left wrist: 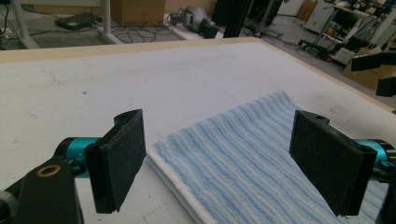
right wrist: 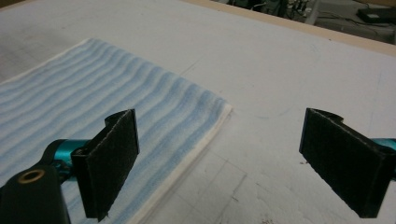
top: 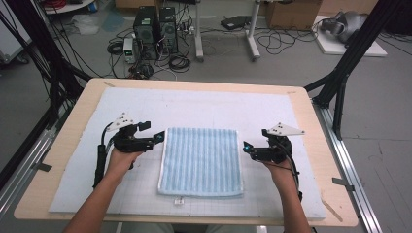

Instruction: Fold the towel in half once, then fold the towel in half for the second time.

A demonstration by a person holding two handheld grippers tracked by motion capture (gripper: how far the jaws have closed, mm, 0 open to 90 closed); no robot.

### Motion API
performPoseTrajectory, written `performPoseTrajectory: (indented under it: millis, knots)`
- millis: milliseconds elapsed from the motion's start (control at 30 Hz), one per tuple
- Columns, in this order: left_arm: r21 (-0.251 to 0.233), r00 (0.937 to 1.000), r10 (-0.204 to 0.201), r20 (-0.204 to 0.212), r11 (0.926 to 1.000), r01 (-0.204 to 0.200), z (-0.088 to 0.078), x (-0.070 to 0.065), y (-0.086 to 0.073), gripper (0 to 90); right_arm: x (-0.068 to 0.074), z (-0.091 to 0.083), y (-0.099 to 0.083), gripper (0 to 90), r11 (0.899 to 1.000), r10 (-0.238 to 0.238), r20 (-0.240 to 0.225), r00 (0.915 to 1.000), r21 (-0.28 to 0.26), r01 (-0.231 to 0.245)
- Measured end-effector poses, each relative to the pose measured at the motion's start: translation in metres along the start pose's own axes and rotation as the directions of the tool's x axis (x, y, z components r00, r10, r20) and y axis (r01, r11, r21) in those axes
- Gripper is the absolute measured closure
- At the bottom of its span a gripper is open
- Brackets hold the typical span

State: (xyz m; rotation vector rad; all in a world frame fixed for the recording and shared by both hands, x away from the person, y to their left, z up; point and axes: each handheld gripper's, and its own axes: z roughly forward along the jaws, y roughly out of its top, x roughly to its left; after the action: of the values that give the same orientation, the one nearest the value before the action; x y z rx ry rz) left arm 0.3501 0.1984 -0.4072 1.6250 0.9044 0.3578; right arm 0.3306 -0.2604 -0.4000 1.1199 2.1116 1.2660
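Left hand-held gripper (top: 156,137) jaws spread wide, nothing between them, hovering just beside the left edge of the folded light-blue striped terry towel (top: 201,161); right hand-held gripper (top: 248,148) likewise wide and empty, just off the towel's right edge. Towel lies flat, folded into a neat rectangle, centred on the white padded mat (top: 204,109) covering the wooden bench (top: 318,141). Looks like a fold is laid and released; further folds possibly left. Both hands low, forearms coming in from the near side, grippers pointing inward toward each other.
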Motion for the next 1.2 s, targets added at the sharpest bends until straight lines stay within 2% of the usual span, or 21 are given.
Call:
performPoseTrajectory:
  millis: [133,367,467,533,600,667,833,967,1200]
  knots:
    - [0.009,1.0000,0.001,0.002,1.0000,-0.001,0.000,0.001,0.000,18.9,-0.001,0.000,0.003,11.2,1.000,0.010,0.008,0.9999,-0.012,-0.010]
    - [0.019,1.0000,-0.003,-0.007,0.9998,0.003,0.003,0.006,0.004,19.1,-0.002,0.002,0.002,11.2,1.000,0.025,0.002,0.9997,0.001,-0.025]
    - [0.055,0.9984,-0.013,-0.054,0.9984,0.016,0.010,0.014,0.004,19.2,-0.001,0.002,0.002,11.2,1.000,0.026,-0.005,0.9997,0.008,-0.026]
    - [0.072,0.9963,-0.003,-0.086,0.9973,0.009,0.015,0.018,0.005,20.5,0.001,0.002,0.002,11.2,1.000,0.030,-0.013,0.9995,0.007,-0.029]
    - [0.080,0.9950,-0.001,-0.100,0.9968,0.009,0.021,0.021,0.006,23.2,0.002,0.002,0.001,11.2,1.000,0.030,-0.022,0.9993,0.009,-0.029]
    - [0.087,0.9955,0.004,-0.095,0.9962,0.005,0.026,0.024,0.007,23.8,0.003,0.003,0.000,11.2,1.000,0.024,-0.026,0.9994,0.015,-0.024]
    - [0.160,0.9927,0.008,-0.120,0.9870,0.012,0.044,0.033,0.003,27.0,0.005,0.005,-0.002,11.2,0.999,0.018,-0.033,0.9993,0.038,-0.017]
    - [0.212,0.9894,0.007,-0.145,0.9770,0.024,0.058,0.036,-0.004,30.4,0.006,0.004,-0.002,11.2,0.999,0.022,-0.037,0.9991,0.032,-0.020]
    - [0.262,0.9880,0.048,-0.147,0.9651,-0.008,0.075,0.032,-0.013,38.8,0.007,0.006,-0.004,11.2,0.999,0.029,-0.038,0.9988,0.045,-0.028]
